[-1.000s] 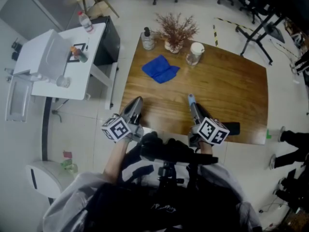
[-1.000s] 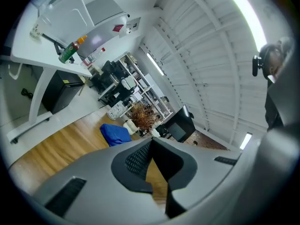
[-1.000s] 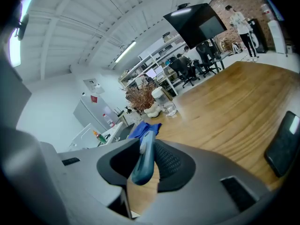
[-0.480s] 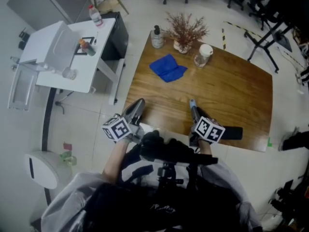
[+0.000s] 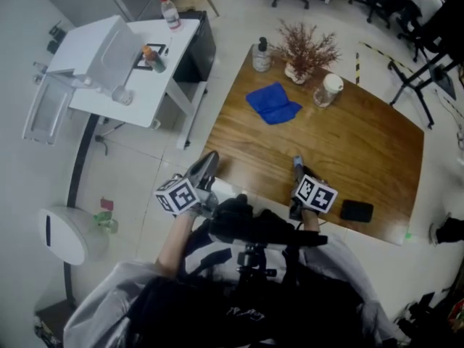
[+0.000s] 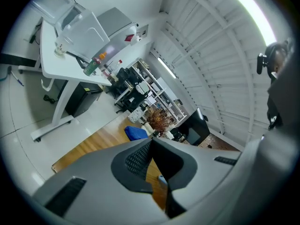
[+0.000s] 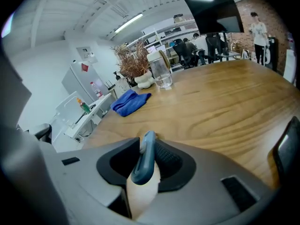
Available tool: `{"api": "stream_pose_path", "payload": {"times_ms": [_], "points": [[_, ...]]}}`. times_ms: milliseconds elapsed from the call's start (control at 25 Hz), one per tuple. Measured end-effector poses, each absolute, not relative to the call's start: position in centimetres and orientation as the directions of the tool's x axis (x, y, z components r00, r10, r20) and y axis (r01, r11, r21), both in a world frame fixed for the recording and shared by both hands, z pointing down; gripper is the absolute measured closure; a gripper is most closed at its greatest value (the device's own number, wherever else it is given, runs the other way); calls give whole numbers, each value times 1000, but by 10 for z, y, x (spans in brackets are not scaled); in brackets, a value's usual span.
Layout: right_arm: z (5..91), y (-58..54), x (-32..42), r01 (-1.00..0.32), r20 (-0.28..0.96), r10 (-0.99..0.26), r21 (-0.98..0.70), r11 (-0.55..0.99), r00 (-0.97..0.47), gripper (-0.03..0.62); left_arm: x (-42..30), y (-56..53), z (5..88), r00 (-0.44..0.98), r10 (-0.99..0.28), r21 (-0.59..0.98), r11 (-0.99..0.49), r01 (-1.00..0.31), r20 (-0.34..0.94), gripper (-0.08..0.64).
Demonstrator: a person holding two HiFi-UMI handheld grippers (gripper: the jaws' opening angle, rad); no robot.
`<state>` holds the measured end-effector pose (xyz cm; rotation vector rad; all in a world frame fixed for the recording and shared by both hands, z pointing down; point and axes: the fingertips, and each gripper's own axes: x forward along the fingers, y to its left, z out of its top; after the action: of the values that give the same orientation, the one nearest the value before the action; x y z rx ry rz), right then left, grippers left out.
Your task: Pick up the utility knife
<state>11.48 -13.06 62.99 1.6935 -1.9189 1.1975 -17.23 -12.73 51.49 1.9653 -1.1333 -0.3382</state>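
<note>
My right gripper (image 7: 147, 150) is clamped on the utility knife (image 7: 143, 162), a slim blue-grey handle with a rounded end. It is pinched between ribbed black jaws over the near edge of the grained wooden desk (image 5: 362, 143). My left gripper (image 6: 151, 142) is closed on nothing by the desk's near left corner, and a crumpled blue cloth (image 5: 274, 104) lies toward the far edge.

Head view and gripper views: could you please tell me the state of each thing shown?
Right gripper: shut on the blue utility knife.
Left gripper: shut, empty.
Blue cloth: crumpled on the wooden table.
Clear plastic cup: upright, lid on.
Black rectangular phone: lying flat.
</note>
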Motion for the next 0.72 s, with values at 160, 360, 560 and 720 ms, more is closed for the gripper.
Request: {"api": "stream_pose_path", "payload": {"times_ms": [160,360,560,720], "points": [[633,-129,116,-919,704,-663,-389,-62,-253,479,-183,-125,517,535,-830,765,-239,-598,159,552],[615,-132,125,-905,659,-714,-417,-83,-237,439,-183,-126,519,536,-829,755,-247,-607,160,552],[579,-125,136,-866,576,-781,-492,-93,-243,440,-171,-126,518,565,-808,759,-261,-596,166,552],[547,-115,147,-850,506,-831,-521,-83,-229,440,-158,-128,517,599,-781,752,-286,-593,175,552]]}}
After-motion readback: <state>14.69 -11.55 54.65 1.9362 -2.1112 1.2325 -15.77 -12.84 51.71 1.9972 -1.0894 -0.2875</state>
